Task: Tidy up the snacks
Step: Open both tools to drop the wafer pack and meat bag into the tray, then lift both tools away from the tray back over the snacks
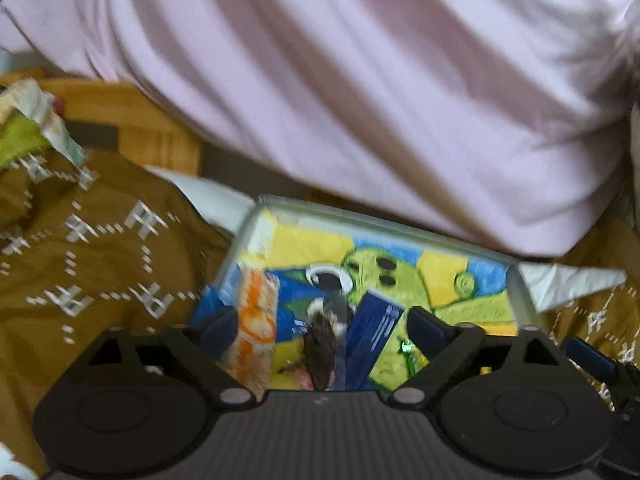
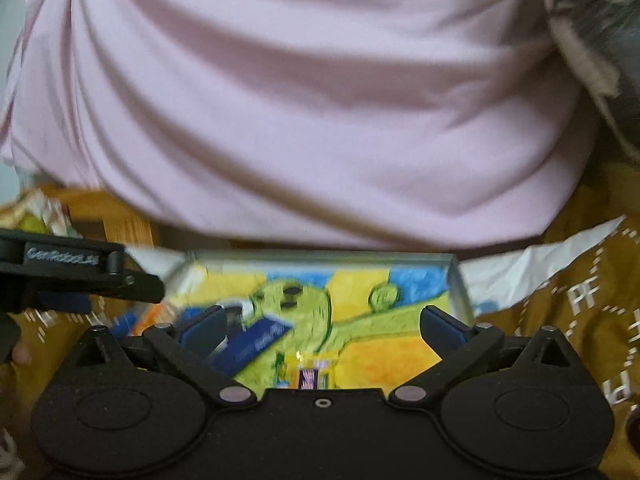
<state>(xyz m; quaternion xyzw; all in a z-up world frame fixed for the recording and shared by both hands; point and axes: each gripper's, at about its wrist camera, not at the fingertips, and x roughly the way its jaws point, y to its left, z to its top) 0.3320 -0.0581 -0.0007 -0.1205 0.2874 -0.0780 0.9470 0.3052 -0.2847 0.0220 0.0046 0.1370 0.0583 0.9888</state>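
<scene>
While both grippers, left gripper (image 1: 320, 326) and right gripper (image 2: 322, 326), hover spread and empty above the cartoon-printed tray (image 1: 520, 292), the next snack still needs fetching.

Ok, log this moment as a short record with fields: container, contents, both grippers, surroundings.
container: shallow tray with a cartoon print lining its base
contents: orange packet, dark blue packet, brown-and-white item, small yellow packet
left gripper: open above the tray, holding nothing
right gripper: open, holding nothing
surroundings: brown patterned cloth; person's pink shirt behind
</scene>
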